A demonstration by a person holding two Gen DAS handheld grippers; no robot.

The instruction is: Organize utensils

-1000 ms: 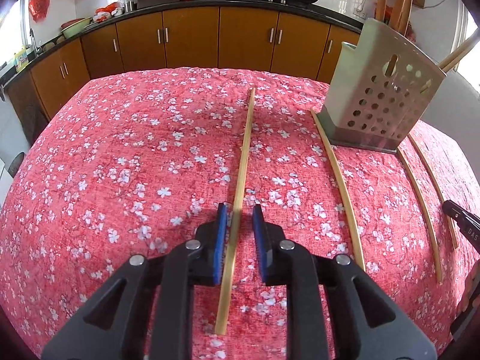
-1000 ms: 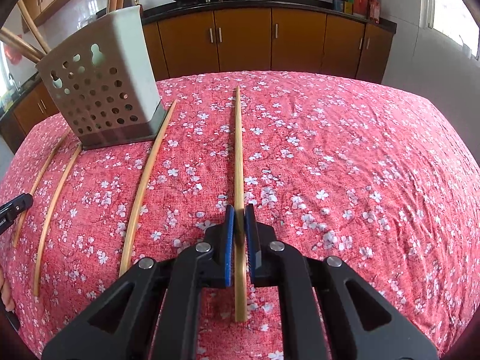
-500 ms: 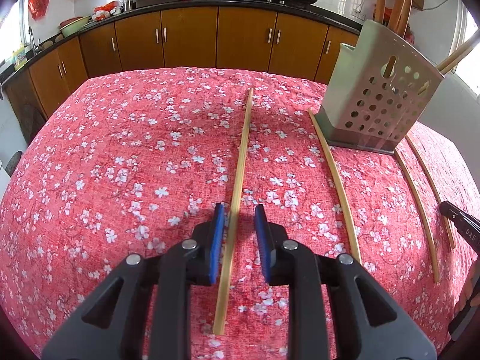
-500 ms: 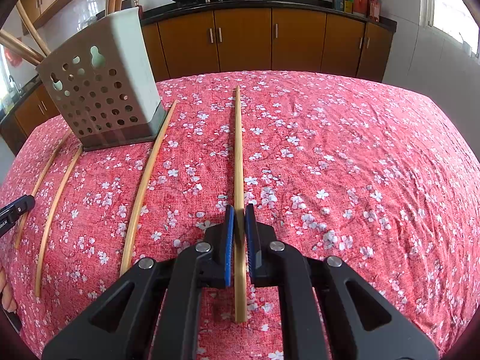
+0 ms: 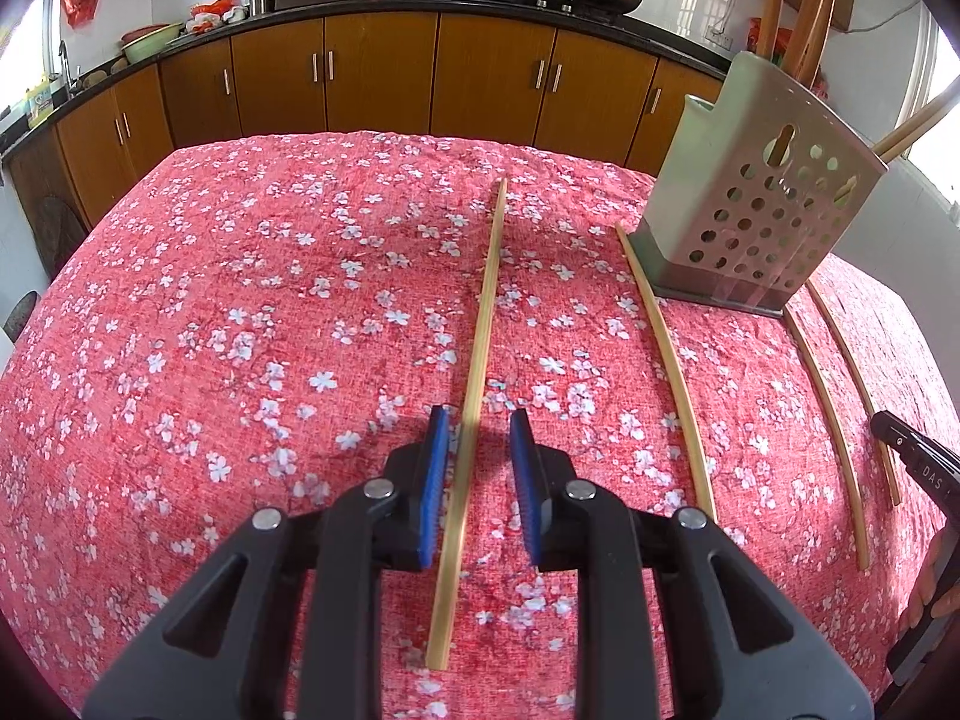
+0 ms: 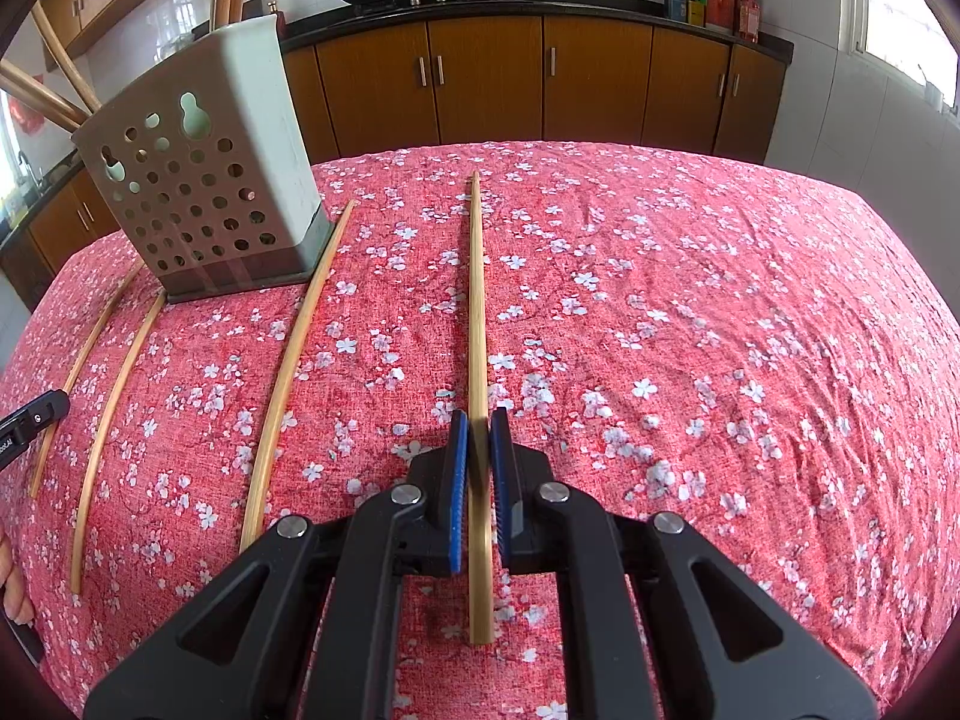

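A long bamboo chopstick (image 5: pixel 480 336) lies on the red floral tablecloth (image 5: pixel 240 330) and runs between the blue pads of my left gripper (image 5: pixel 480 456), which is open around it with gaps on both sides. My right gripper (image 6: pixel 478 456) is shut on another chopstick (image 6: pixel 476 300) near its near end. A perforated grey utensil holder (image 5: pixel 750 222) stands at the right in the left wrist view and shows at the left in the right wrist view (image 6: pixel 204 180); it holds several wooden utensils.
Three more chopsticks lie on the cloth beside the holder, the closest (image 5: pixel 666 360) just left of its base, two (image 5: pixel 834 420) to its right. Brown kitchen cabinets (image 5: pixel 384 78) and a counter with woks stand behind the table. The other gripper's tip (image 5: pixel 918 456) shows at the right edge.
My left gripper has opened a little wider around its chopstick. My right gripper stays shut on its chopstick, which has hardly moved.
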